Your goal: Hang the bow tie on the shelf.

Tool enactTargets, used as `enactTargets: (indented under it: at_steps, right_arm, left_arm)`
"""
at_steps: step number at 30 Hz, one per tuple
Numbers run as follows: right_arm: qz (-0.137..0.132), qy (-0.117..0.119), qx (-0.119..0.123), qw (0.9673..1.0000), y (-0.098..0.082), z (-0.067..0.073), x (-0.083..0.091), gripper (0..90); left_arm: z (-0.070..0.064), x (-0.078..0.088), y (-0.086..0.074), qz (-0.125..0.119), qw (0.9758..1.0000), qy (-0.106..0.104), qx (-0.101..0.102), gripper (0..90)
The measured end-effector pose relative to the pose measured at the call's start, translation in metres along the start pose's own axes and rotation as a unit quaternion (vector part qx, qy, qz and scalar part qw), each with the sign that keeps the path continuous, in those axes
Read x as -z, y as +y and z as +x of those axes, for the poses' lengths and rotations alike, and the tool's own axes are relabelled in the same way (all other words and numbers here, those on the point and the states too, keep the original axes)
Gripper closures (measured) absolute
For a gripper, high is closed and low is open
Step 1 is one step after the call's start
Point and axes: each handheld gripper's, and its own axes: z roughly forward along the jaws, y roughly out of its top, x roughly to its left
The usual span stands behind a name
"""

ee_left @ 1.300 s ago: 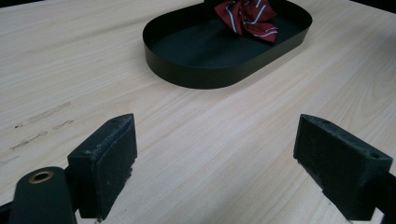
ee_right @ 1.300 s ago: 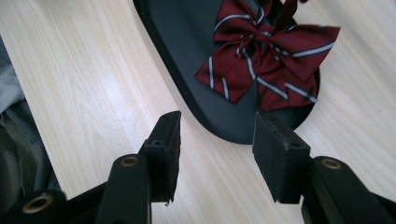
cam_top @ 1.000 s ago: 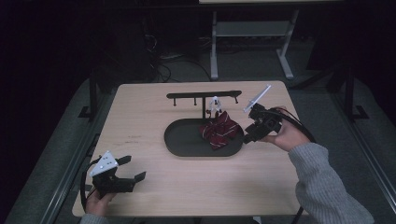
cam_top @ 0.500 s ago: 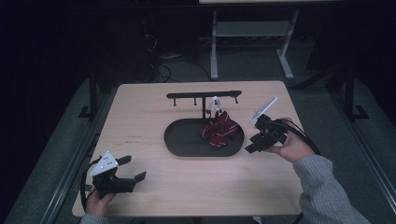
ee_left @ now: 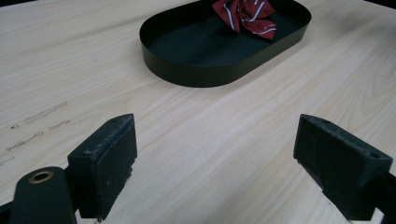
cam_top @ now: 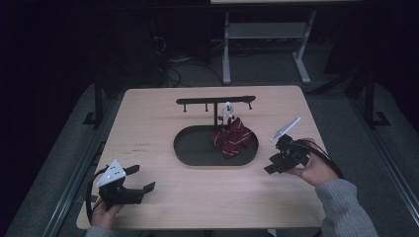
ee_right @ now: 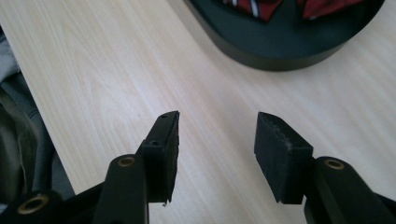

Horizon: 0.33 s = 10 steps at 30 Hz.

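A: Where does it stand?

B: The bow tie lies in the black tray, at its right end below the rack. I judge the putting-down done. My right claw is released, jaws apart with nothing between them, low over the table just right of the tray.

A: And the left?

B: My left claw is released too, empty, near the front left corner. I see nothing left but to rest both hands
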Motion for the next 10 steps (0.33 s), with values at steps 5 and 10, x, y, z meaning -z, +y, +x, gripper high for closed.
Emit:
enactTargets:
  at_steps: [5,10]
  right_arm:
    - [-0.011,0.000,-0.005,0.9999,-0.016,0.004,-0.005,48.2]
    - [-0.025,-0.006,-0.007,0.9996,-0.028,0.011,-0.007,46.7]
  left_arm:
    - [0.000,0.000,0.000,0.000,1.0000,0.001,0.000,13.1]
    - [0.000,0.000,0.000,0.002,1.0000,0.001,-0.002,13.1]
